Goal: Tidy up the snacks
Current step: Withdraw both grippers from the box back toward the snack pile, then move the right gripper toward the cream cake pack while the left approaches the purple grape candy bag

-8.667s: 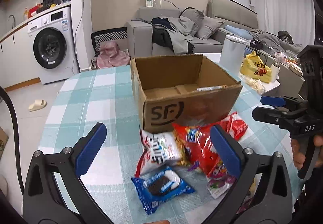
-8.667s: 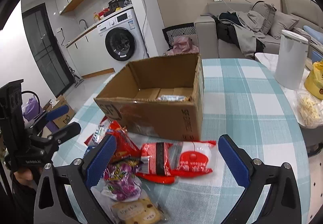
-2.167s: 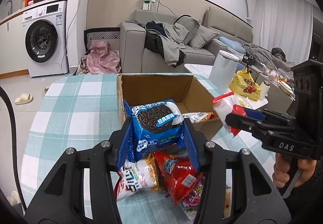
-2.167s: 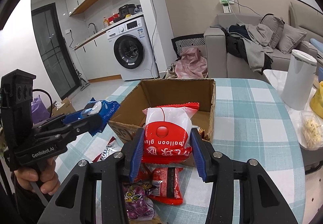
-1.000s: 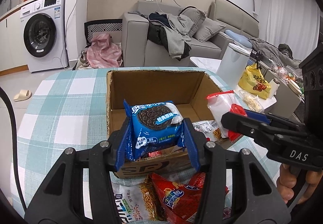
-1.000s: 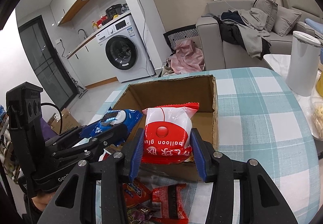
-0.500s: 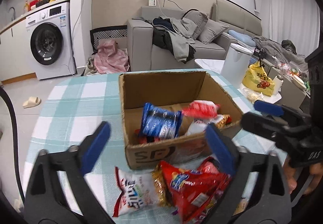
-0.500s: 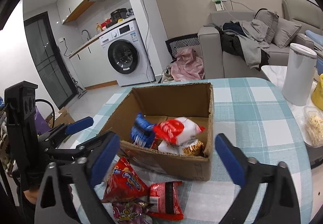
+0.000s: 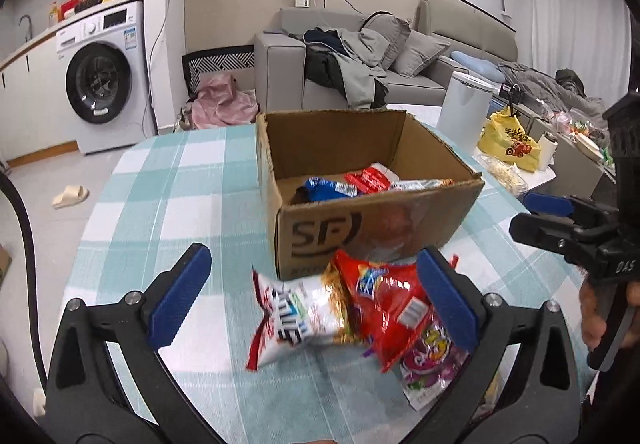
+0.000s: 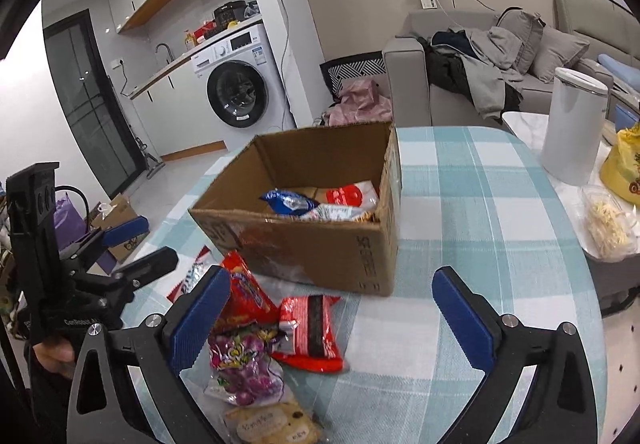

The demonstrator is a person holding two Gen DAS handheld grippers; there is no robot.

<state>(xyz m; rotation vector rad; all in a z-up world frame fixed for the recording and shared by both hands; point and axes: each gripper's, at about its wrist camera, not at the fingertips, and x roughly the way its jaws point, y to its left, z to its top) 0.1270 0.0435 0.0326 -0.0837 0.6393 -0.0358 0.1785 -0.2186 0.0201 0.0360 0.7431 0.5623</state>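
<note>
Three packets, among them a blue cookie packet [image 9: 328, 188], are seen inside the cardboard box [image 9: 372, 232] at frame centre. Both the left gripper [image 9: 312, 294] and right gripper [image 10: 332, 318] have just been opened and are empty. Several snack packets [image 10: 276, 340], lower centre, remain unpacked.

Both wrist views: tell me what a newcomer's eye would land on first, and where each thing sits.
The open cardboard box in the middle of the checked table draws the eye first, with a blue cookie pack and a red-and-white pack lying inside. Next comes the bright heap of snack bags on the cloth in front of it, led by a red chip bag and a white bag. Both grippers frame the scene with empty, wide-open jaws.
</note>
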